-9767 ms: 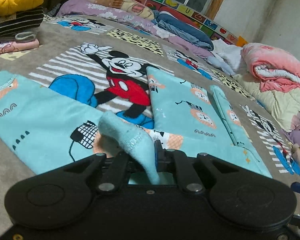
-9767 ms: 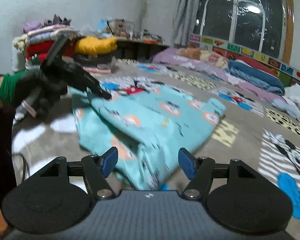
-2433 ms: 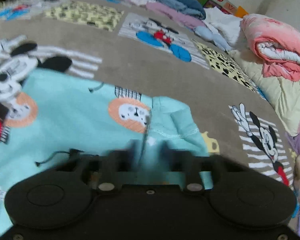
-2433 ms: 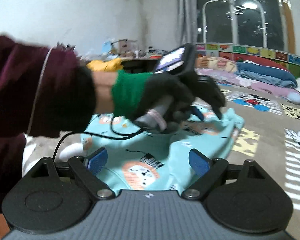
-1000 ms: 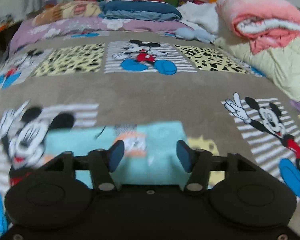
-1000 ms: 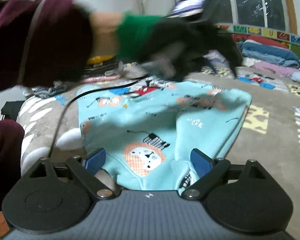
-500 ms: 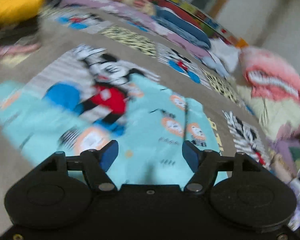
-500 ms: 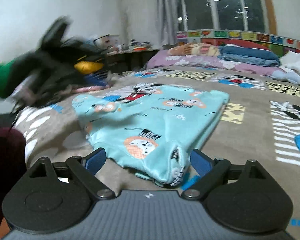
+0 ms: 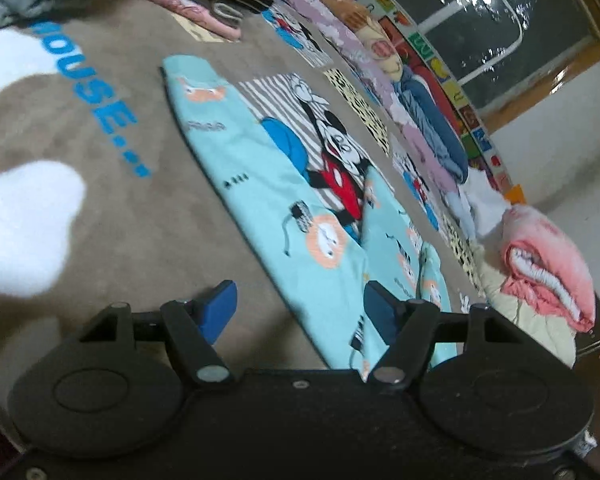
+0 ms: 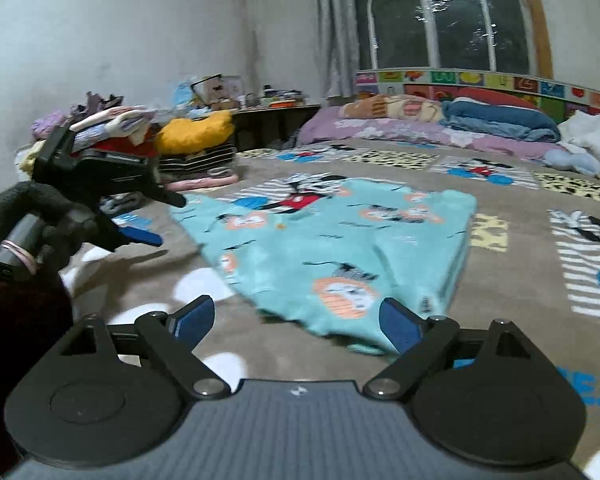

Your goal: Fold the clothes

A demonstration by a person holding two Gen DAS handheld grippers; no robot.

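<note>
Now the left gripper has let go of the turquoise lion-print garment: some seconds back its pads were pinched on a fold of that cloth, and here its jaws have just been opening further and stand apart with nothing pressed between them, the garment's near edge lying on the blanket beyond the tips. A second ago the left hand reached across over the cloth in the right wrist view; it has since swung off to the left side, clear of the garment. The right gripper is spread wide as before, empty, with the garment's near hem just ahead of its right finger.

The garment lies flat on the brown Mickey Mouse blanket, partly covering a Mickey panel. A stack of folded clothes sits beyond the left hand, a rolled pink quilt at the blanket's far right edge. Nothing lies on the garment.
</note>
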